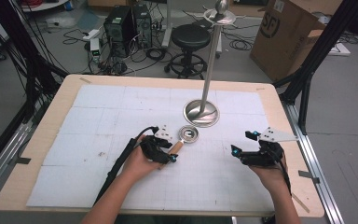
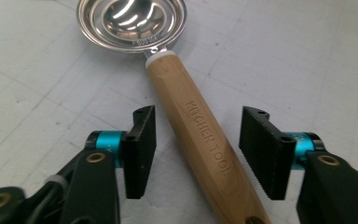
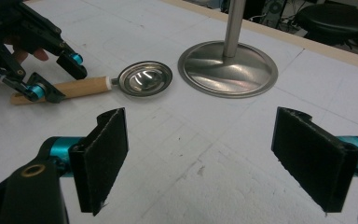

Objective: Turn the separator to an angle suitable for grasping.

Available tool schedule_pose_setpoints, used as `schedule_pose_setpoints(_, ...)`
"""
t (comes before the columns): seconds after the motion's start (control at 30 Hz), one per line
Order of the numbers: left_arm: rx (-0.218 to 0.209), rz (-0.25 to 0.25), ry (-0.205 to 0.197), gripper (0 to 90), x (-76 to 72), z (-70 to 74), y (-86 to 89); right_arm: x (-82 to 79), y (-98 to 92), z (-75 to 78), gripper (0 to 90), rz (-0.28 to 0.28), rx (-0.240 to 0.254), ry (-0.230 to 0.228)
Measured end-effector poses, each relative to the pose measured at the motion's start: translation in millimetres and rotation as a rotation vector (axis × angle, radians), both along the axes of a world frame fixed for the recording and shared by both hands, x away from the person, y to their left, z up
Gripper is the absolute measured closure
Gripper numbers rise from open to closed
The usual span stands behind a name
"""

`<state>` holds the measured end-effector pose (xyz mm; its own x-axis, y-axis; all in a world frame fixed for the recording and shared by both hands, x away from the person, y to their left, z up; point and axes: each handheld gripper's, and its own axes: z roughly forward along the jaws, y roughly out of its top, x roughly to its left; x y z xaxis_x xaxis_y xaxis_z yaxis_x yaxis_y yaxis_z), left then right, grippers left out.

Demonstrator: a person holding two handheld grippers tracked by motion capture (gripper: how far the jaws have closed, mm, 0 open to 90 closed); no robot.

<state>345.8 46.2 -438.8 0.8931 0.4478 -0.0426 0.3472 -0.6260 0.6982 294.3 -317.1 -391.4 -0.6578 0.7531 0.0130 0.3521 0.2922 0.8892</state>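
A metal scoop (image 1: 188, 134) with a wooden handle (image 2: 200, 135) stamped "KITCHEN TOOL" lies flat on the white mat, bowl toward the stand. My left gripper (image 1: 171, 150) is down at the handle with one jaw on each side. A gap shows between each pad and the wood, so it is open around the handle. From the right gripper view the scoop (image 3: 147, 78) and left gripper (image 3: 60, 79) appear at upper left. My right gripper (image 1: 242, 143) hovers over the mat to the right, jaws wide open (image 3: 219, 158) and empty.
A steel stand with a round base (image 1: 201, 113) and tall pole rises just behind the scoop; its base (image 3: 228, 70) is near the bowl. Beyond the wooden table edge (image 1: 168, 80) are a stool (image 1: 191, 37), computer towers (image 1: 121, 25) and a cardboard box (image 1: 289, 32).
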Motion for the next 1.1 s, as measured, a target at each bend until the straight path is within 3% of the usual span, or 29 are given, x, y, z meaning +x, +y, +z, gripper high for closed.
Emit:
schedule_pose_setpoints(0.07, 0.032, 0.007, -0.02, 50.1, -2.6, -0.1, -4.8, -0.6, 0.7, 0.0, 17.5, 0.002, -0.007, -0.002)
schedule_pose_setpoints(0.47, 0.063, 0.026, -0.002, 62.4, -0.7, 3.8, -3.2, -0.6, 2.1, -1.0, 17.5, 0.0, -0.023, 0.001)
schedule_pose_setpoints(0.57, 0.06, 0.0, 0.001, 68.1, 0.4, 3.9, -0.8, -1.2, 2.0, -0.7, 17.5, -0.001, -0.019, -0.001)
schedule_pose_setpoints(0.73, 0.047, -0.004, 0.017, 68.3, 1.7, 3.7, 1.0, -0.6, 2.3, -0.9, 17.5, 0.002, -0.022, -0.001)
schedule_pose_setpoints(0.87, -0.002, -0.02, 0.087, 69.9, 6.2, 2.9, 7.0, -0.4, 1.5, -1.2, 17.5, -0.001, -0.019, 0.007)
schedule_pose_setpoints(1.1, 0.018, -0.025, 0.045, 68.9, 3.2, 3.2, 4.6, -1.4, 1.8, -2.0, 17.6, 0.001, -0.023, 0.002)
